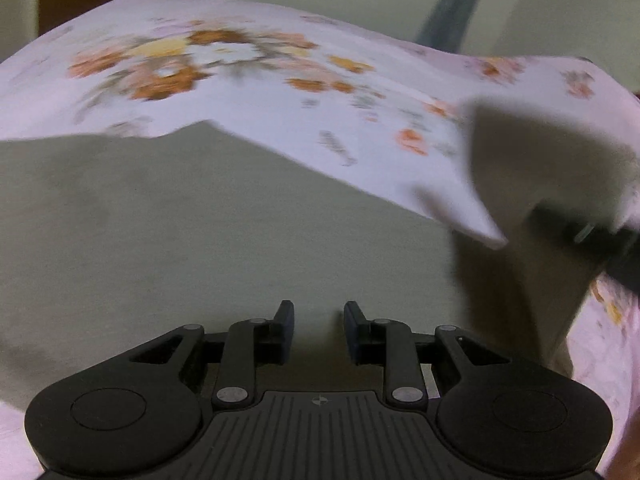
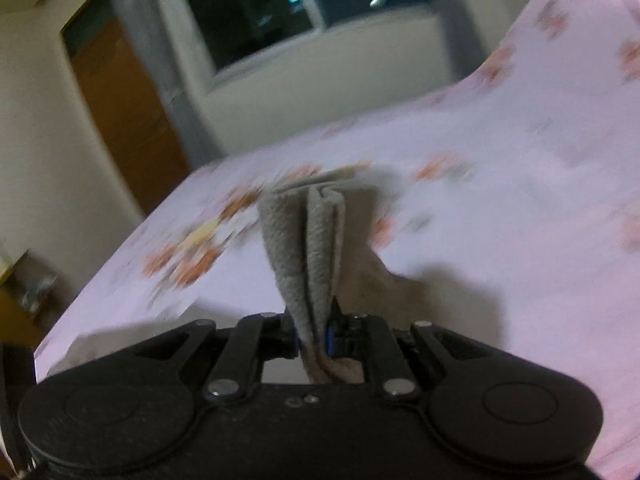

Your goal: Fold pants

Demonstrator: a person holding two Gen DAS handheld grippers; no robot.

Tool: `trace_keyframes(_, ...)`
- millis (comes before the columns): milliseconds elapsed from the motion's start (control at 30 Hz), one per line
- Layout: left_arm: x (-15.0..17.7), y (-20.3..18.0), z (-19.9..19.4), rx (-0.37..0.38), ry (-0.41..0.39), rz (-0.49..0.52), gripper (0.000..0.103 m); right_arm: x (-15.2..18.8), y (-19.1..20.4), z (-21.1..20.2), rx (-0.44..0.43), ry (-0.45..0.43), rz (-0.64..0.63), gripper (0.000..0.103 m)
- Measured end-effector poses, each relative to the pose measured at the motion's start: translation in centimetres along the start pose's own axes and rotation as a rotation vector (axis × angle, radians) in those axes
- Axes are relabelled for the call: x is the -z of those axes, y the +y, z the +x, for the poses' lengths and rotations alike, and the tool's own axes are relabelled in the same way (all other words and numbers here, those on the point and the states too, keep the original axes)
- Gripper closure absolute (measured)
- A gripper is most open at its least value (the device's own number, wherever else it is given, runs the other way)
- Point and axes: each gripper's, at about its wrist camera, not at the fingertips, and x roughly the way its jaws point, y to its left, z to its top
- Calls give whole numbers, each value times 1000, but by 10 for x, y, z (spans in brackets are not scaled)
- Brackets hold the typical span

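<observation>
Grey-green pants [image 1: 200, 220] lie spread on a pink floral bedsheet [image 1: 260, 96] and fill the lower part of the left wrist view. My left gripper [image 1: 319, 332] hovers over this cloth, its jaws a little apart with nothing pinched between them. At the right edge of that view a raised flap of the pants [image 1: 520, 152] hangs from my right gripper [image 1: 588, 240]. In the right wrist view my right gripper [image 2: 314, 336] is shut on a bunched fold of the pants [image 2: 316, 240], which stands up from the jaws above the bedsheet [image 2: 480, 220]. Both views are blurred.
The bed's left edge [image 2: 120, 248] drops toward a cream wall and a wooden door [image 2: 120, 112]. A dark window [image 2: 280, 12] and a grey curtain [image 2: 160, 60] stand beyond the bed. A small dim object [image 2: 32, 284] sits low at the left.
</observation>
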Motion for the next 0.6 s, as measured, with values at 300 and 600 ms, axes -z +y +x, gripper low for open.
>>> trace_keyframes(300, 3, 25, -6, 108, 36, -149, 37, 39, 6, 29, -48, 193, 45, 32)
trace_keyframes(600, 6, 7, -6, 197, 61, -203, 17, 18, -37, -30, 28, 30, 71, 29)
